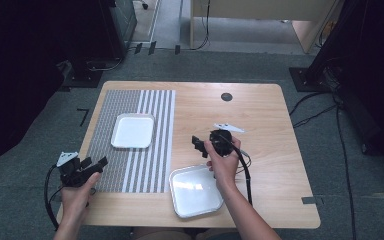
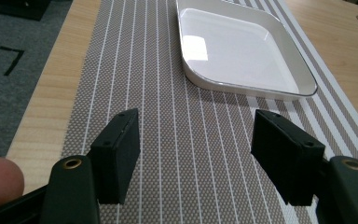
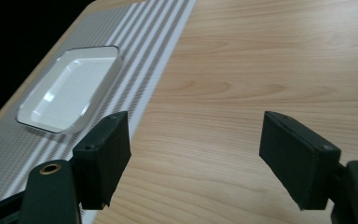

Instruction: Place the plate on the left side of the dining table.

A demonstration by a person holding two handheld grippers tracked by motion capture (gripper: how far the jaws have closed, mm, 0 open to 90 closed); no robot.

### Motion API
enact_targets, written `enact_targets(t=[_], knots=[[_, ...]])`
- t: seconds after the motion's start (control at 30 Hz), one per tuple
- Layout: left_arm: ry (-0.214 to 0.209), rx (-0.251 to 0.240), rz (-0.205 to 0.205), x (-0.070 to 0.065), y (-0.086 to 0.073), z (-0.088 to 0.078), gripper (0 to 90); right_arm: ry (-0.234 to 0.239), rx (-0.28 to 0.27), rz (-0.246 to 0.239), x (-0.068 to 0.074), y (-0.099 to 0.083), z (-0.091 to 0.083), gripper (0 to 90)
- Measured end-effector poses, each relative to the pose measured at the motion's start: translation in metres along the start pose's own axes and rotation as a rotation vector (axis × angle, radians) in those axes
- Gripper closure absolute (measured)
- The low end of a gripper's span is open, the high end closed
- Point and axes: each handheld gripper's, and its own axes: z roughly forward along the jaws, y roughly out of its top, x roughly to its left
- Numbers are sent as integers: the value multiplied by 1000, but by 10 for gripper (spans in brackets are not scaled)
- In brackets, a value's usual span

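Grey carpet surrounds a light wooden table (image 1: pixel 260 105), with cables trailing across the floor at the right and dark equipment stands at the far side. On the table's left half lies a grey woven placemat (image 1: pixel 105 135) with white stripes, reaching almost from the far edge to the near edge. A white square tray (image 1: pixel 133 131) sits on the far part of the placemat, empty. A second white square tray (image 1: pixel 196 191) rests on the bare wood near the near edge, just beside the placemat's right edge, also empty. A small dark round disc (image 1: pixel 226 96) is set in the wood close to the far edge.

At the table's near left corner the person's left hand (image 1: pixel 77 192) holds the left gripper (image 1: pixel 96 163) above the placemat's left edge. Its jaws stand wide apart with nothing between them, and in the left gripper view they point toward the far tray.

Toward the middle of the table, the right hand (image 1: pixel 223 159) holds the right gripper (image 1: pixel 198 143) over bare wood, just beyond the near tray. Its jaws are also spread wide and grip nothing; the right gripper view looks across the wood toward the placemat and the far tray.
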Motion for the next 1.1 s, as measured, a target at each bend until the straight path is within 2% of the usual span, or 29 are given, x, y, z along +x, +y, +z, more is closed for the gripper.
enact_targets(t=[0.27,0.4,0.63,0.83,0.97,1.03,1.1], knots=[[-4,-7,46,-4,-14,-12,333,-31,-11,-36,-27,-10,-24,234],[-12,-5,50,-4,-19,-14,327,-38,-26,-71,-36,-14,-36,217],[-16,-7,72,1,-26,-18,309,-72,-43,-94,-53,-22,-54,203],[-9,1,106,8,-34,-25,272,-102,-50,-95,-71,-33,-70,200],[21,8,102,13,-39,-28,261,-126,-57,-76,-84,-40,-81,203],[26,21,87,16,-40,-28,258,-137,-61,-69,-91,-44,-86,204],[41,25,98,19,-42,-29,251,-149,-67,-59,-98,-47,-92,204]])
